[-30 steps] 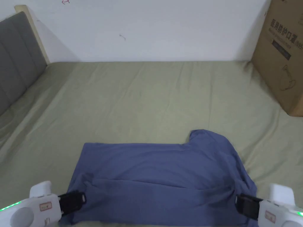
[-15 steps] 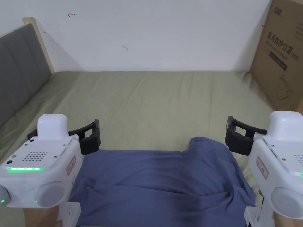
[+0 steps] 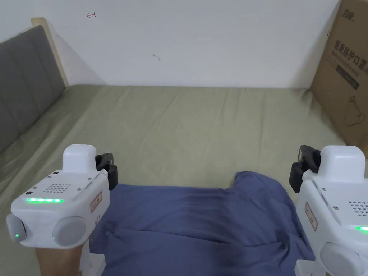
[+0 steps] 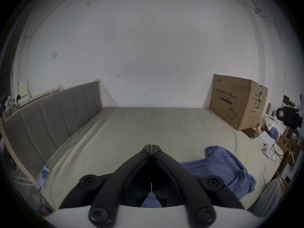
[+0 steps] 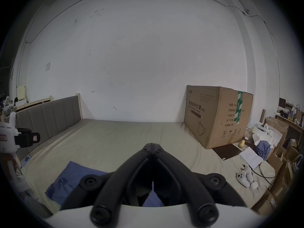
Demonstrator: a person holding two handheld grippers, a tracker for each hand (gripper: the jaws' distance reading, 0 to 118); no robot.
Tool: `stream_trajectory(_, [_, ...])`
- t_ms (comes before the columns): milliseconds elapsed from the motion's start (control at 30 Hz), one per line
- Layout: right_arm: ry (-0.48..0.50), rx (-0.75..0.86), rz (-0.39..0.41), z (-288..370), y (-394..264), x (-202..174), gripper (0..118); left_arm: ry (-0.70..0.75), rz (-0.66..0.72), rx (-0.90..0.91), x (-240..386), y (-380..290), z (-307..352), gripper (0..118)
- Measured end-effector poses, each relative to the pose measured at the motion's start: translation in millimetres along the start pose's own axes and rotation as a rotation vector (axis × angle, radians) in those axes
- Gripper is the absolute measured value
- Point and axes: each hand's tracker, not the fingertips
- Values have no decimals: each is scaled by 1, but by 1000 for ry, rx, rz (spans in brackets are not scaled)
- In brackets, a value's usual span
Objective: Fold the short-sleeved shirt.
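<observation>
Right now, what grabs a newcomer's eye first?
The blue short-sleeved shirt lying half-folded on the olive-green bed sheet, near the person. The white left gripper and white right gripper hover at its far corners, jaws closed on nothing. A big brown cardboard box stands far right.

Olive-green bed sheet covers mattress, lightly creased. Grey padded headboard at 9 o'clock. Cardboard box stands on sheet at 2 o'clock, against white wall. White game controller near bed's right edge.
</observation>
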Motion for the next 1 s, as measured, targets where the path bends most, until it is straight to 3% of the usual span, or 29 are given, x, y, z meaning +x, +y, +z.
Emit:
stream_trajectory(200, [0,-61,-3,-9,-7,0,0,5,68,-160,-40,-5,-80,0])
stream_trajectory(267, [-5,-88,3,-18,-13,1,0,16,78,-233,-52,-6,-115,5])
stream_trajectory(300, [-8,-99,5,-22,-16,1,0,23,91,-272,-59,-7,-131,13])
stream_trajectory(400, [-20,-136,-4,-34,-26,3,0,30,158,-410,-78,-16,-183,77])
stream_trajectory(533, [-36,-188,-10,-51,-42,6,0,83,136,-531,-95,-40,-241,99])
stream_trajectory(833, [-49,-285,-2,-69,-72,7,0,148,87,-737,-107,-94,-306,97])
stream_trajectory(900, [-47,-299,-9,-69,-78,7,0,139,93,-717,-101,-100,-306,83])
stream_trajectory(933, [-45,-309,-11,-70,-81,7,0,110,81,-707,-97,-104,-304,67])
stream_trajectory(1000, [-45,-331,-17,-69,-81,7,0,113,28,-689,-87,-106,-303,56])
